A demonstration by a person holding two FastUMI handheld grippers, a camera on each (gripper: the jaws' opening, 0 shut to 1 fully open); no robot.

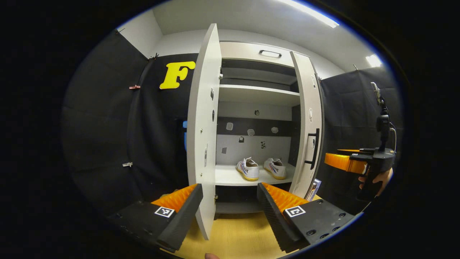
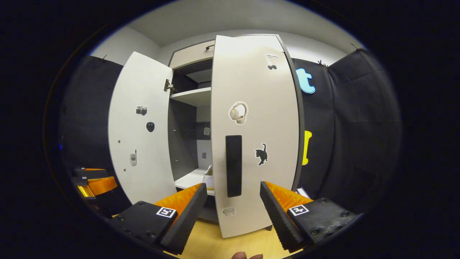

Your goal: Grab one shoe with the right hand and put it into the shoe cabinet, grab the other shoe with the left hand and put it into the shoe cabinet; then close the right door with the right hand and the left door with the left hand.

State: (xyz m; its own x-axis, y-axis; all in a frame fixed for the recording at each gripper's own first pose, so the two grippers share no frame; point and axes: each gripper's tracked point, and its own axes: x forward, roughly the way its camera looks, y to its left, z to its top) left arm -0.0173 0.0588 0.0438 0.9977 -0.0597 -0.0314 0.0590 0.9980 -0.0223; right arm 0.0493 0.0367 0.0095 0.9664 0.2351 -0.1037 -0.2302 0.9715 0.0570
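The white shoe cabinet [image 1: 257, 95] stands with both doors swung out. Two white shoes, one on the left [image 1: 248, 169] and one on the right [image 1: 275, 168], sit side by side on its lower shelf [image 1: 226, 177]. My left gripper [image 1: 230, 189] is open, and the left door's [image 1: 203, 136] edge rises just inside its left finger. The right door [image 1: 309, 136] hangs half open. In the right gripper view my right gripper [image 2: 233, 187] is open in front of the right door [image 2: 258, 108], its black handle [image 2: 233, 158] between the fingers. A shoe's toe [image 2: 208, 178] peeks past that door.
A light wooden floor [image 1: 233, 237] lies under both grippers. A small box [image 1: 313, 189] leans at the foot of the right door. A hand holds the right gripper [image 1: 354, 162] at the far right. A drawer [image 1: 257, 53] tops the cabinet. Black cloth walls close in on both sides.
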